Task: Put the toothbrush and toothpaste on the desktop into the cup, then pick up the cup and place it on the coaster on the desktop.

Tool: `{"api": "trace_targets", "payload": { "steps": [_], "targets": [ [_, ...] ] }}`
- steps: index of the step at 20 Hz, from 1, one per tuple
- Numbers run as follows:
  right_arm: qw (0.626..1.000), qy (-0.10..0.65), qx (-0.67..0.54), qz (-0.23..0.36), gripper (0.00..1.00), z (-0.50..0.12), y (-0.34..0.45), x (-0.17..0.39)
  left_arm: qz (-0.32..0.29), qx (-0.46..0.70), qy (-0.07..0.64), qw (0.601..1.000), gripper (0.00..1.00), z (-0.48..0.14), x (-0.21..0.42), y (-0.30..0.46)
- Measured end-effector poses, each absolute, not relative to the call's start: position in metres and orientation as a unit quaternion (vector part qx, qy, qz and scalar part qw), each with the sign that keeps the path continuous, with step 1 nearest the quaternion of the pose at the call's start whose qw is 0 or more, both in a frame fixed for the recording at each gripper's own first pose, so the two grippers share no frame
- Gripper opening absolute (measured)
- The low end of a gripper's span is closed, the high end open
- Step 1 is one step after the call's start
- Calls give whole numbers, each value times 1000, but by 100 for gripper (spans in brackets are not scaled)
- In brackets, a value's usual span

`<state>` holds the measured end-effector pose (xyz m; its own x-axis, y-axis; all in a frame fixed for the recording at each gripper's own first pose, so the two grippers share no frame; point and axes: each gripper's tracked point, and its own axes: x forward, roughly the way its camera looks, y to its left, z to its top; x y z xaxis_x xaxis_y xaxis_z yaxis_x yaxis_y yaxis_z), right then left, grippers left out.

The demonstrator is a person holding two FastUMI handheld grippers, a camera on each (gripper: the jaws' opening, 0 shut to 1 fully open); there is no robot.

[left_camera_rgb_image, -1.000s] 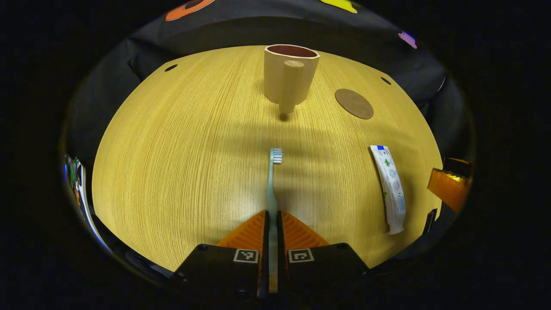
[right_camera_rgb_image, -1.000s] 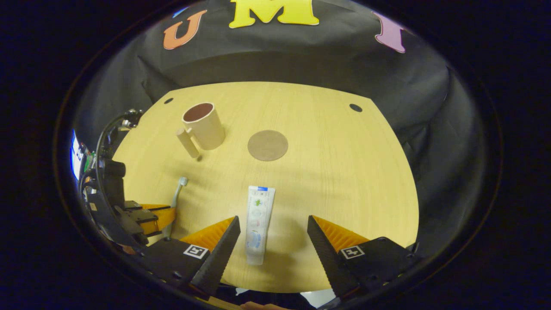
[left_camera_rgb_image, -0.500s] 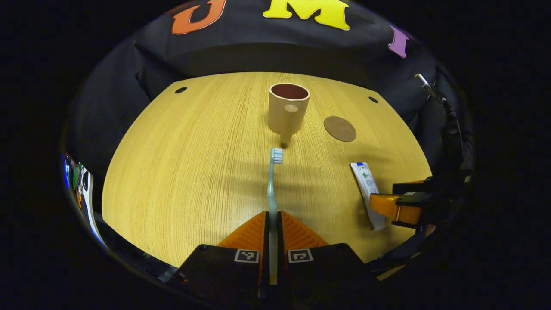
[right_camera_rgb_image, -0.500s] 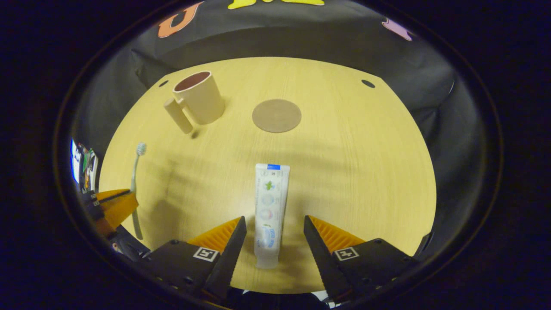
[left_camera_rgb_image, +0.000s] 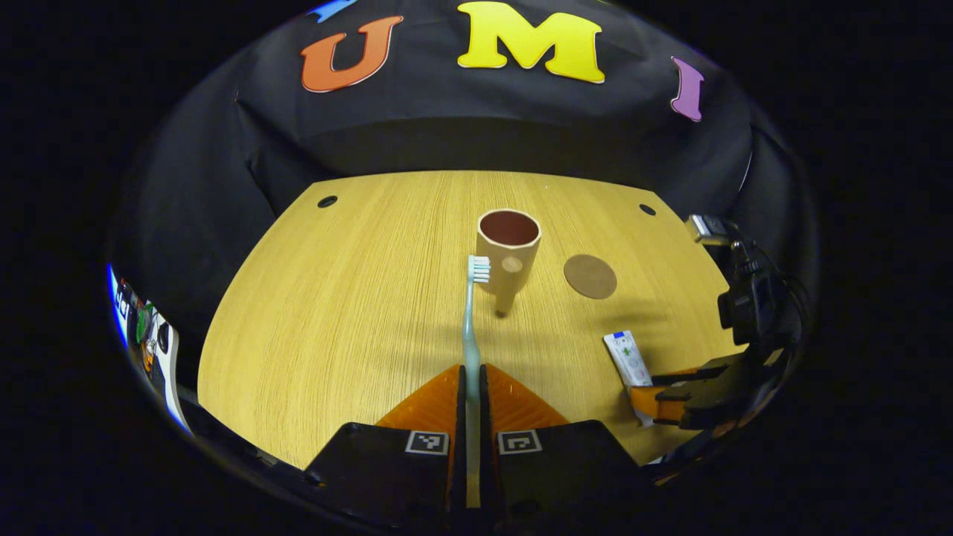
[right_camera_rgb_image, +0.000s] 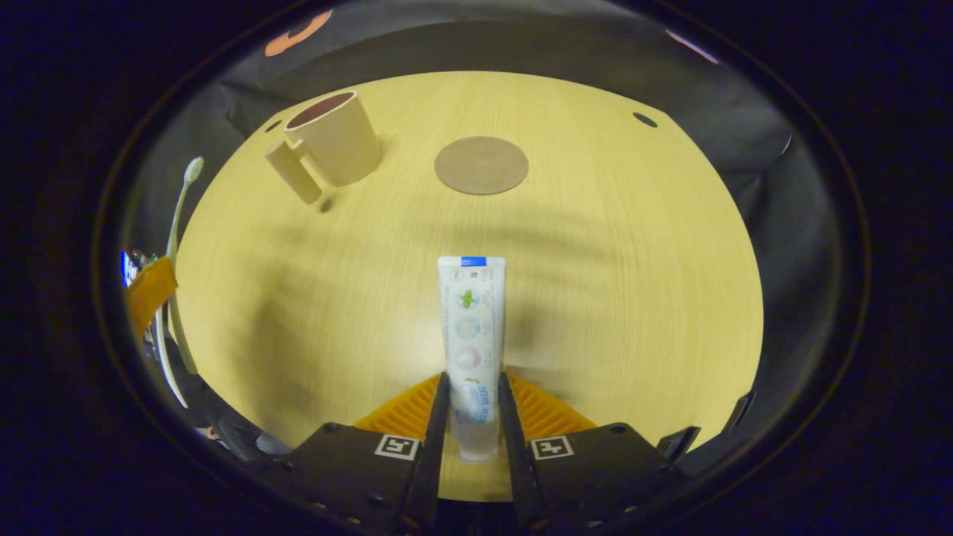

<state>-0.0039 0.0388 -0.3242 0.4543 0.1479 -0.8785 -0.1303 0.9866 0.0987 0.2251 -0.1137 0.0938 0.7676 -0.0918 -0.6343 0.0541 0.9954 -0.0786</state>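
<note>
Left gripper [left_camera_rgb_image: 470, 387] fingers clamped on pale teal plastic toothbrush [left_camera_rgb_image: 469, 327], now lifted off the light wooden tabletop [left_camera_rgb_image: 335, 313], bristles toward 12 o'clock. Right gripper [right_camera_rgb_image: 474, 406], open a second ago, has closed its fingers on the white printed toothpaste tube [right_camera_rgb_image: 471, 327] near its cap end; tube looks still flat on the tabletop. Both items grasped, so insertion likely comes next. Beige handled cup [left_camera_rgb_image: 508, 249] stands farther off; round brown coaster [left_camera_rgb_image: 590, 276] at its 3 o'clock. Toothpaste cap hidden between fingers.
</note>
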Motion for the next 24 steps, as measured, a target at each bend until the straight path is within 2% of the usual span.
{"api": "trace_targets", "payload": {
  "steps": [2,3,5,10,13,16,19,24],
  "targets": [
    [851,518,25,85,42,-325,39,-4,-46,-42,300,952,10,119,244,-115],
    [850,519,32,87,34,-325,39,-4,-52,-45,279,958,10,132,253,-116],
    [847,523,41,90,31,-327,39,-4,-62,-48,237,968,10,159,268,-118],
    [842,530,41,89,31,-325,39,-4,-68,-65,180,979,10,204,299,-115],
    [848,519,44,99,25,-326,37,-5,-68,-65,164,982,10,218,322,-109],
    [861,495,57,106,25,-319,37,-1,-78,-62,148,984,10,226,338,-107],
    [890,436,59,120,25,-285,33,-1,-98,-73,141,983,10,225,348,-119],
    [910,385,89,130,24,-227,25,-15,-111,-88,143,980,10,207,386,-127]
  ]
}}
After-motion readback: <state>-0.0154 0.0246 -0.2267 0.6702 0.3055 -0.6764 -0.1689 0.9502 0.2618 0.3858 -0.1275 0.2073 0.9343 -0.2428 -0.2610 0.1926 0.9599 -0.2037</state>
